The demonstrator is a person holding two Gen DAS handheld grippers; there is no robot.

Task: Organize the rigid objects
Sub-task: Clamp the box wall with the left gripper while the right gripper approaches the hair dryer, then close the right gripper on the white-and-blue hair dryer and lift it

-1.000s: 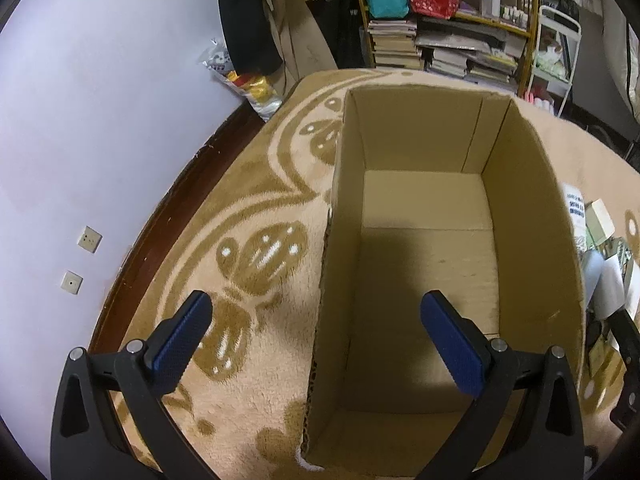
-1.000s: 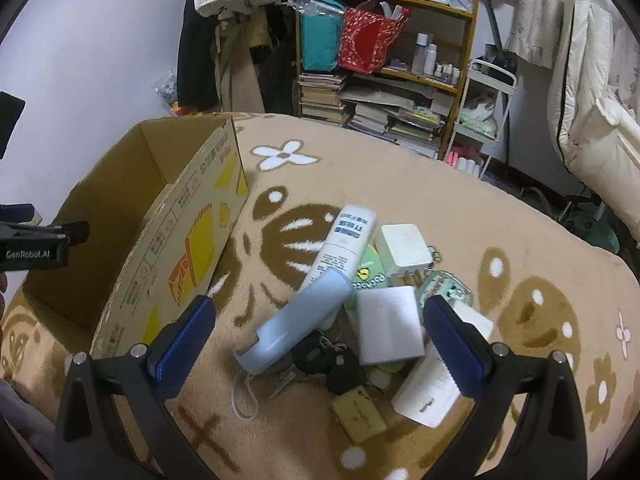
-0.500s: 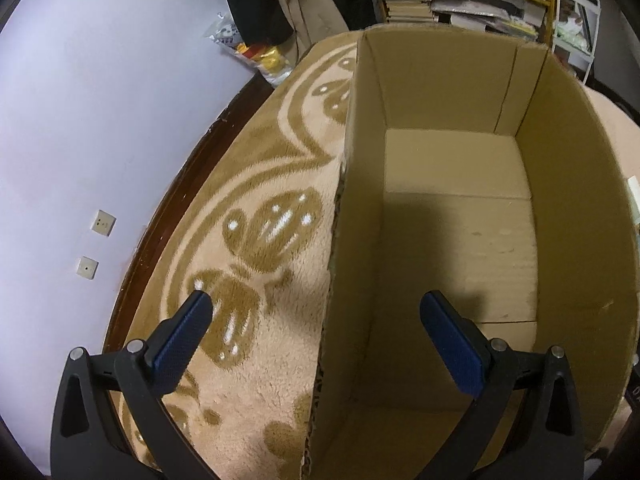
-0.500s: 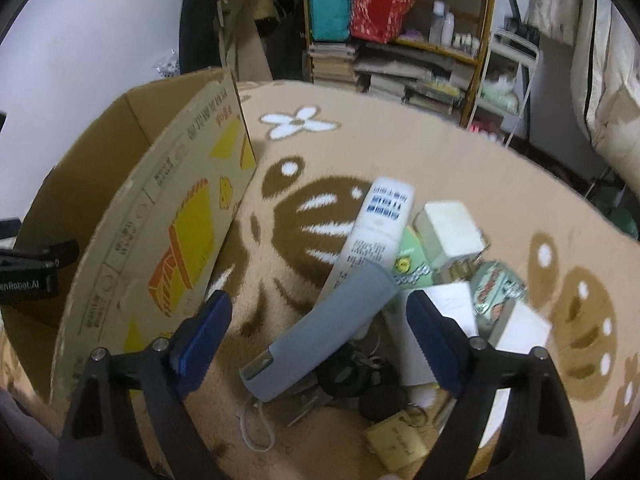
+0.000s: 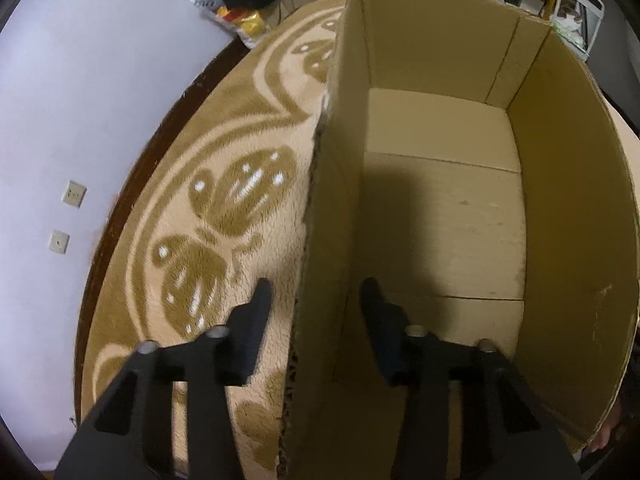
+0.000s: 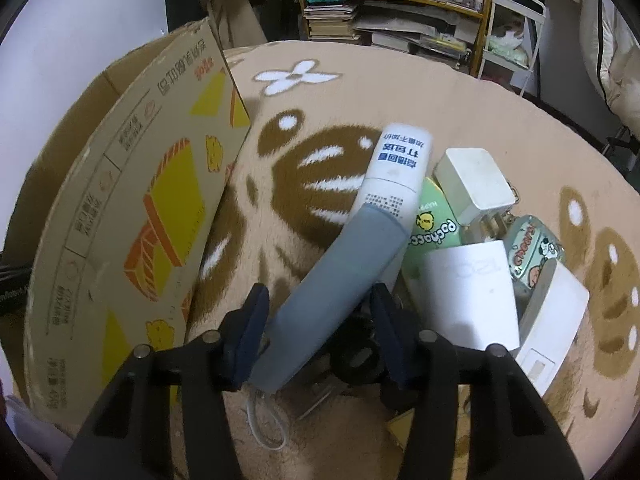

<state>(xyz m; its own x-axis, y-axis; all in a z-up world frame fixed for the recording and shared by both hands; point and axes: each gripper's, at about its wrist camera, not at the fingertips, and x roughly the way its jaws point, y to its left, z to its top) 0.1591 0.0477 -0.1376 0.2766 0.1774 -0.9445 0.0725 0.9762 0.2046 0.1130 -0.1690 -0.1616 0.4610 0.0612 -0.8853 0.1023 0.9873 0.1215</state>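
- Cardboard box [image 5: 440,216] is straddled at its left wall by the left gripper [image 5: 316,304], jaws parted and not yet pinching; the thin wall could be bent or the empty box dragged across the rug [image 5: 224,200].
- Grey-blue case [image 6: 340,288], in the pile beside the box, is bracketed by the right gripper [image 6: 318,320]; firm contact cannot be told. Gripped near one end, it could tip.
- White tube [image 6: 396,172] beneath could be knocked.
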